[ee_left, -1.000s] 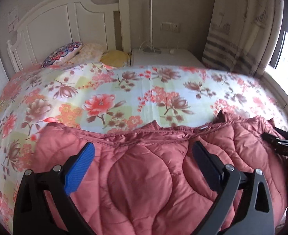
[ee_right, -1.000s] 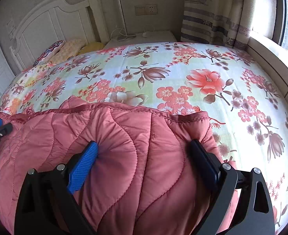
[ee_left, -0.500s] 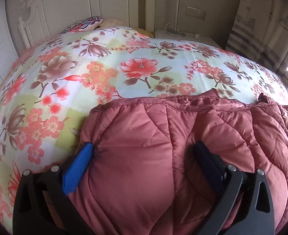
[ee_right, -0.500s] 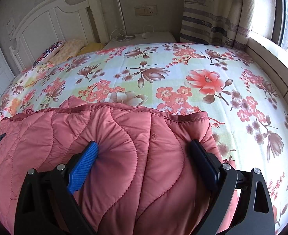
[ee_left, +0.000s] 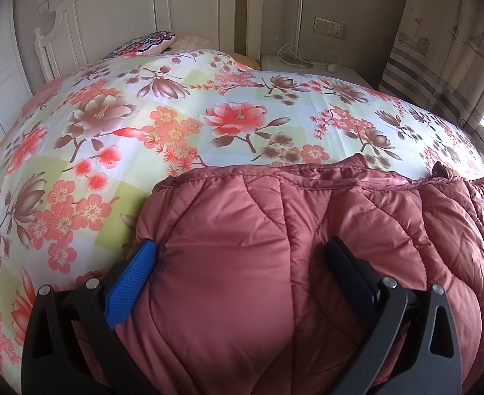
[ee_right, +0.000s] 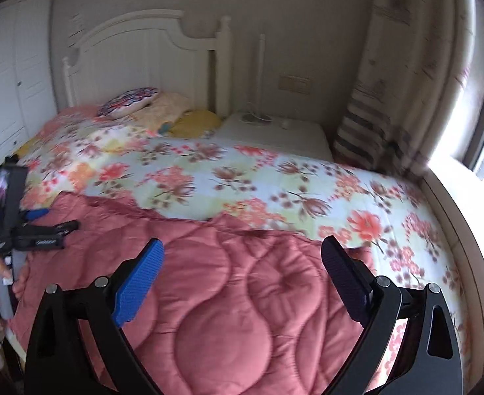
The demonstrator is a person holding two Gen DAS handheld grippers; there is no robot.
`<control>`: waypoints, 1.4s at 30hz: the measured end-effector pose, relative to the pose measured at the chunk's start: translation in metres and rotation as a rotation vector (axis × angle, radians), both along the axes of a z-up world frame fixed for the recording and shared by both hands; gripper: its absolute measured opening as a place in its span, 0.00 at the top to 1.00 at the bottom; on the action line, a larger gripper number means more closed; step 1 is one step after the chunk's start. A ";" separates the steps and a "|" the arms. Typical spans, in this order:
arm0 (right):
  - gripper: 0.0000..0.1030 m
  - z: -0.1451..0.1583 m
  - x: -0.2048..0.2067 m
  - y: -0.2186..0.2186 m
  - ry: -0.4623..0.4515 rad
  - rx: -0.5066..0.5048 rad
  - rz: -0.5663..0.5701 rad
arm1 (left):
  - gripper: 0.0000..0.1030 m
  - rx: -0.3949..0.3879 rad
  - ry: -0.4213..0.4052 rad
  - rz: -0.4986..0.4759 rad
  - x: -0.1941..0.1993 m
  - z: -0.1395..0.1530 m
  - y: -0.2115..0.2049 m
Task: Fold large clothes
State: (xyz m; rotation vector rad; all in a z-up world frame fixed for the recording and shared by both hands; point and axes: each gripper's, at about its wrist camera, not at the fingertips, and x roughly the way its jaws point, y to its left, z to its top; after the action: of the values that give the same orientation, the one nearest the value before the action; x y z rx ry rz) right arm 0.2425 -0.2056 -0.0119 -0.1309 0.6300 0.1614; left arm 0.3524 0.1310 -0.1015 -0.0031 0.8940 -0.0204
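A large pink quilted padded garment (ee_left: 291, 230) lies folded along the near edge of the bed; it also shows in the right wrist view (ee_right: 215, 296). My left gripper (ee_left: 242, 263) has its jaws wide apart, pressed against a puffy bulge of the garment that fills the gap between them. My right gripper (ee_right: 242, 260) is open and empty, raised above the garment. The left gripper (ee_right: 49, 222) also shows in the right wrist view at the far left, held by a hand.
The bed has a floral cover (ee_left: 209, 115) with pillows (ee_right: 130, 100) at a white headboard (ee_right: 143, 56). A white nightstand (ee_right: 274, 131) with a lamp pole stands beside it. A striped curtain (ee_right: 373, 115) and window are right. White wardrobe doors (ee_right: 8, 82) are left.
My right gripper has let go of the garment and lifted back and up. My left gripper has pushed left and forward along the garment's left end.
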 end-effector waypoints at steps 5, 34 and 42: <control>0.10 -0.064 0.008 0.059 0.121 -0.171 0.098 | 0.02 -0.012 -0.002 0.002 0.000 0.001 0.002; 0.05 -0.092 0.017 0.035 0.149 0.016 0.113 | 0.02 0.073 -0.101 -0.136 -0.061 0.001 -0.089; 0.05 -0.034 -0.042 -0.013 0.031 0.035 0.032 | 0.02 0.061 -0.114 -0.134 -0.065 0.000 -0.088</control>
State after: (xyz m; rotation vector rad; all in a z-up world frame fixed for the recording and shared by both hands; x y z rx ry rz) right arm 0.2003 -0.2188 -0.0460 -0.1050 0.6555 0.2051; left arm 0.2879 0.0432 -0.1013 0.1137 0.7798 -0.1174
